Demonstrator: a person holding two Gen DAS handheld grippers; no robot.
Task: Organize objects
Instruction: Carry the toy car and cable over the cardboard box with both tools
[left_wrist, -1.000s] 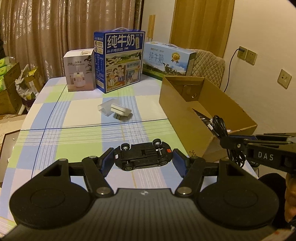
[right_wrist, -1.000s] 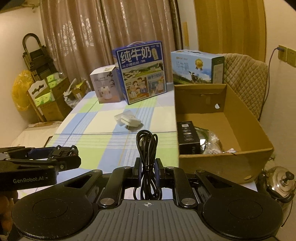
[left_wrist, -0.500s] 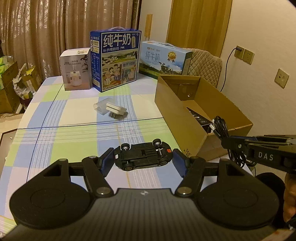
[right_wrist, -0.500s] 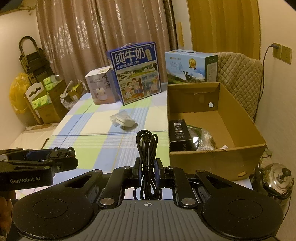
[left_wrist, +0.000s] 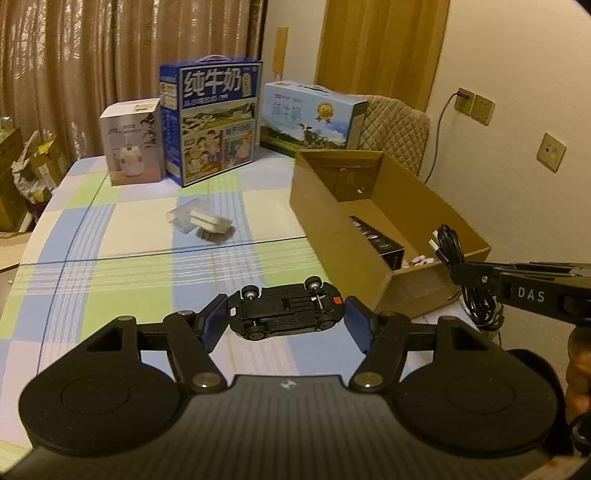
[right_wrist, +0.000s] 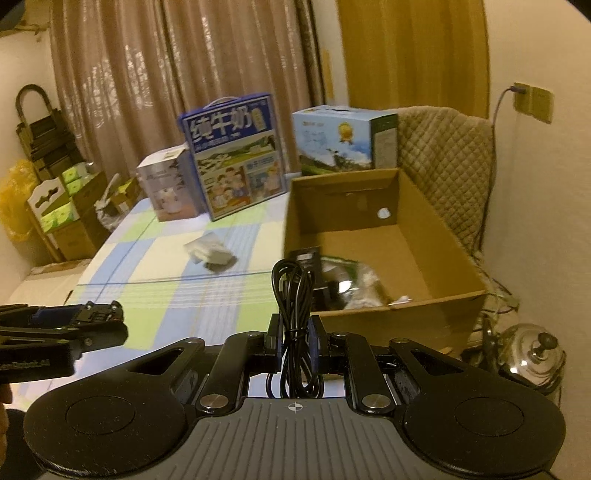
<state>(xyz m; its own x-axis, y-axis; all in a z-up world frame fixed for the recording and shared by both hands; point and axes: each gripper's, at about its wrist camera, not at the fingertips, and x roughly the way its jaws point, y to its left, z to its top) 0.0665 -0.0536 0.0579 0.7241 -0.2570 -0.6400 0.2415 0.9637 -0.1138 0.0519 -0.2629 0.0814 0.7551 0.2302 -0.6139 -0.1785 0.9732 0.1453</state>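
Note:
A black toy car (left_wrist: 284, 312) hangs upside down, wheels up, above the checked tablecloth (left_wrist: 110, 273). My left gripper (left_wrist: 284, 319) is shut on it, blue pads against its nose and tail. From the right wrist view the car (right_wrist: 94, 312) also shows at the left edge. My right gripper (right_wrist: 297, 332) is shut on a coiled black cable (right_wrist: 295, 295), whose loops stick up above the fingers. It hovers just before the near wall of the open cardboard box (right_wrist: 402, 314). The left wrist view has the cable (left_wrist: 448, 247) by the box's near right corner (left_wrist: 476, 251).
Inside the box lie a black carton (right_wrist: 306, 256) and a shiny packet (right_wrist: 343, 280). A white brush with a clear cover (left_wrist: 203, 221) lies mid-table. Two milk cartons (left_wrist: 214, 118) (left_wrist: 306, 122) and a white box (left_wrist: 131, 147) stand at the back. A kettle (right_wrist: 532, 354) sits on the floor.
The right gripper has carried the cable sideways toward the cardboard box, which now sits closer and more central in its view. The left gripper still holds the car in about the same spot.

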